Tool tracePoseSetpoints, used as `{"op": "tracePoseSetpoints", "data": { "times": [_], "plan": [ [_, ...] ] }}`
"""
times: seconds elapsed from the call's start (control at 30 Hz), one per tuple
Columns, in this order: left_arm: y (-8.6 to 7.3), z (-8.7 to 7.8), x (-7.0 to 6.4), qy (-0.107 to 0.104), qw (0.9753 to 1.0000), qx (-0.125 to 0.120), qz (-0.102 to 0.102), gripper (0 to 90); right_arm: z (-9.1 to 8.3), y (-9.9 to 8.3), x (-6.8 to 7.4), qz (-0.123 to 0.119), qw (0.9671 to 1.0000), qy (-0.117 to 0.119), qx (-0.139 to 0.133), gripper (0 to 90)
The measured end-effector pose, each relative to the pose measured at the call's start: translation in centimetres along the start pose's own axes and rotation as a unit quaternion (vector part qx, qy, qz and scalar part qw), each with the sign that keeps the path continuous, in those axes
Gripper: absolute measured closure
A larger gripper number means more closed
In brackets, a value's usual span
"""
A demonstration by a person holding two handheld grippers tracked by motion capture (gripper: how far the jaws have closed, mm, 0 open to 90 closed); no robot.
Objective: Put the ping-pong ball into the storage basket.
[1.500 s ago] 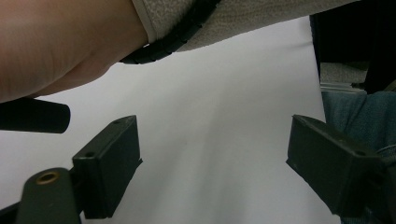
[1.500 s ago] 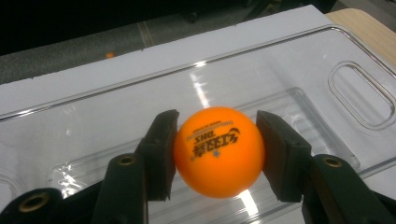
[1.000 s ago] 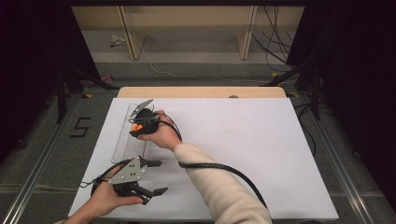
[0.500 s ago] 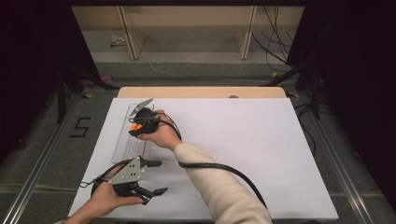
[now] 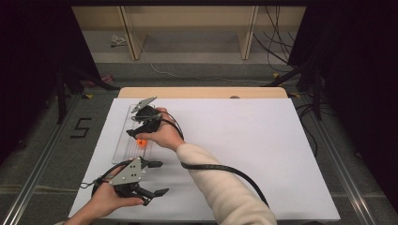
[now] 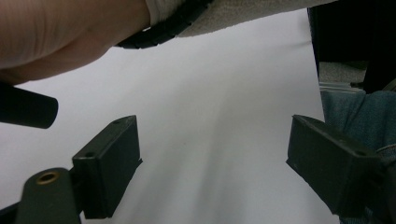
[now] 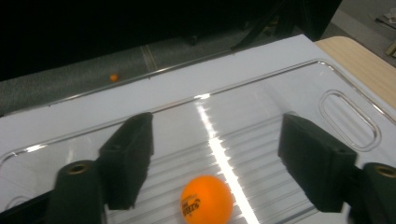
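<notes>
An orange ball [image 5: 141,142] lies on the ribbed floor of a clear plastic tray [image 5: 123,140] at the table's left side. My right gripper [image 5: 137,136] hovers just over it, open. In the right gripper view the ball [image 7: 207,199] rests on the tray [image 7: 299,88] low between the two spread jaws of the right gripper [image 7: 217,149], touching neither. My left gripper [image 5: 159,178] is held near the front left corner, open and holding nothing. In the left gripper view, the left gripper [image 6: 215,158] has only white table between its jaws.
The white table top [image 5: 244,140] stretches wide to the right of the tray. The right forearm and its black cable [image 5: 220,168] cross the front middle. A small orange object [image 7: 113,77] lies on the grey floor beyond the table's left edge. Dark stands flank the table.
The orange ball was up at the right gripper's jaws; now it lies on the tray, a little nearer the person. The left gripper has stayed put.
</notes>
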State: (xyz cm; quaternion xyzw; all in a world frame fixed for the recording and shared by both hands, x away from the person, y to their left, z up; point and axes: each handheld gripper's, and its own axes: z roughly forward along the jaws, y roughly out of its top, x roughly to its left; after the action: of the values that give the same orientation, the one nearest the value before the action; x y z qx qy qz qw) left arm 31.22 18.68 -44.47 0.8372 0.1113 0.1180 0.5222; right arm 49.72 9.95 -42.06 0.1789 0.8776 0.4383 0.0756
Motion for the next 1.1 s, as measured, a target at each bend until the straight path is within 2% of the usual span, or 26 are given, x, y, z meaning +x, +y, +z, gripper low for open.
{"op": "tracePoseSetpoints", "data": {
  "times": [0.2,0.33,0.67,1.1],
  "plan": [
    [0.0,0.0,0.0,0.0,1.0,0.0,0.0,16.7,-1.4,0.2,-0.2,0.008,0.9998,-0.009,-0.015,16.7],
    [0.0,0.0,0.0,0.001,1.0,0.0,0.0,16.7,-2.3,0.1,-0.5,0.006,0.9997,-0.016,-0.015,16.5],
    [0.0,0.0,0.0,0.002,1.0,0.0,0.0,16.7,-4.0,-1.2,-1.8,0.019,0.9993,-0.029,-0.013,16.5],
    [0.0,0.0,0.0,0.002,1.0,0.001,0.0,16.7,-5.4,-2.4,-2.5,0.029,0.9988,-0.039,-0.014,16.5]
  ]
}}
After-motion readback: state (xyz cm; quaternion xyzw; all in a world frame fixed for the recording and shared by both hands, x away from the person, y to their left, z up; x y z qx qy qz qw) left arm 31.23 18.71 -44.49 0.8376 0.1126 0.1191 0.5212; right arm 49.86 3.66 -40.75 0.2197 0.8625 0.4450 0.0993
